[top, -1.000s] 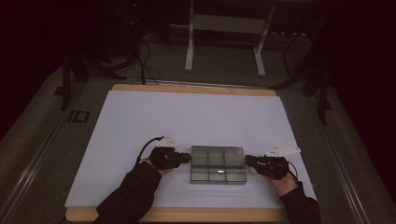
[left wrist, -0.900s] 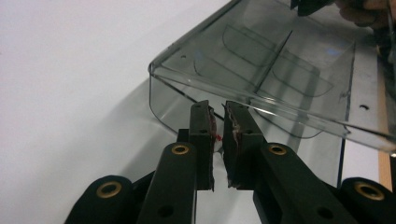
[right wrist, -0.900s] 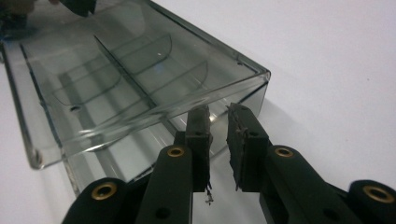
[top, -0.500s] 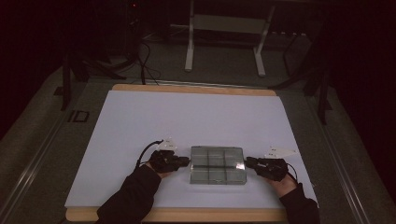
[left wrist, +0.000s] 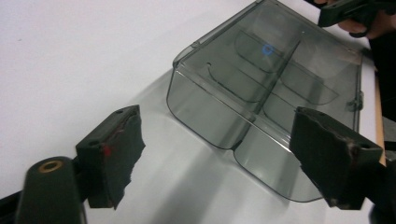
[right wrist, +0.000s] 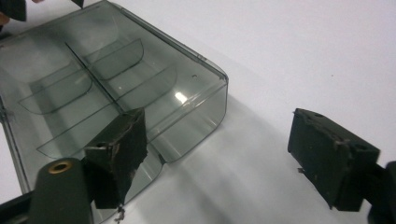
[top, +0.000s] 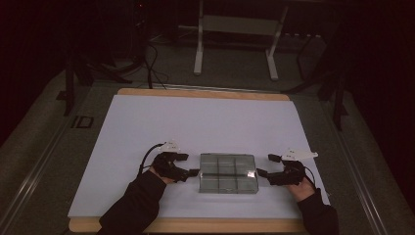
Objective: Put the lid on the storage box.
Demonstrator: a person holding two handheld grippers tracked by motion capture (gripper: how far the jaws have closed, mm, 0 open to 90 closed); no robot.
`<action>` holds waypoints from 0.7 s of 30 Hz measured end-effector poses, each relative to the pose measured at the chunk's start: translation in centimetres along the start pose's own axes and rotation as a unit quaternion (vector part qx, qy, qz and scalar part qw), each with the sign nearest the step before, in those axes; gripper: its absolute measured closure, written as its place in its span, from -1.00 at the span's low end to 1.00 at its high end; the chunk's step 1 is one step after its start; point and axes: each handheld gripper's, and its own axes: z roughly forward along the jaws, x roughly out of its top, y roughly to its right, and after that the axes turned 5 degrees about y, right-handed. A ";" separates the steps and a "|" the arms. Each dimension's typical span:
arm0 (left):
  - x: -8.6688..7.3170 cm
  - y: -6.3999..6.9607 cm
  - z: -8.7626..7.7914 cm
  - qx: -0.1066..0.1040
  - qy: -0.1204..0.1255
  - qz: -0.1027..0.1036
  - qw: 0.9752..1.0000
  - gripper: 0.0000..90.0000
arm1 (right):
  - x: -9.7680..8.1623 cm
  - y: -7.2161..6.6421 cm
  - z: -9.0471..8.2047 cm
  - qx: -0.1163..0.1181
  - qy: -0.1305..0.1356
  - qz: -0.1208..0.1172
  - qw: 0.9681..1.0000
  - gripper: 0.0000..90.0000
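Drawn back a little from both short ends of the box since half a second ago, and spread wider at the right. Nearest the table's front edge: two dark sleeves coming in from below, left gripper (top: 190, 164) and right gripper (top: 265, 165) level with each other on the white sheet (top: 147, 122). Between them, a smoky clear compartment box (top: 228, 173), lid shut, six cells, long axis running left to right across the table, one short end facing each gripper. Both sets of jaws released, gripping nothing.

From the left gripper view: pads (left wrist: 119, 154) wide apart, box (left wrist: 261, 93) ahead and skewed right, one lower corner just inside the right pad's line, not touching. From the right gripper view: box (right wrist: 107, 88) ahead and to the left, its near corner behind the left pad (right wrist: 123, 149), contact impossible to tell; right pad over bare sheet.

Neither hand clearly nearer; roughly equal gaps either side. Likely needed: a short inward push along the long axis from each end, centring first. Farther off: bare sheet, wooden table edge (top: 195, 92), then metal stand legs (top: 198, 49) on a dark floor.
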 end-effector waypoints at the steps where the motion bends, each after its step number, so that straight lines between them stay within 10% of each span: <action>1: 0.0 0.0 0.1 0.000 -0.007 0.000 1.000 -0.69 | 0.0 0.1 0.0 0.000 0.000 0.001 1.000 -0.57; 5: -0.2 -0.1 0.4 0.008 -0.021 0.001 1.000 -0.95 | -0.1 0.2 0.0 -0.001 0.002 0.005 1.000 -0.57; 21: -1.6 -0.5 0.0 0.042 -0.029 0.022 0.998 -0.95 | -1.3 0.6 -0.4 -0.021 -0.007 0.005 1.000 -0.63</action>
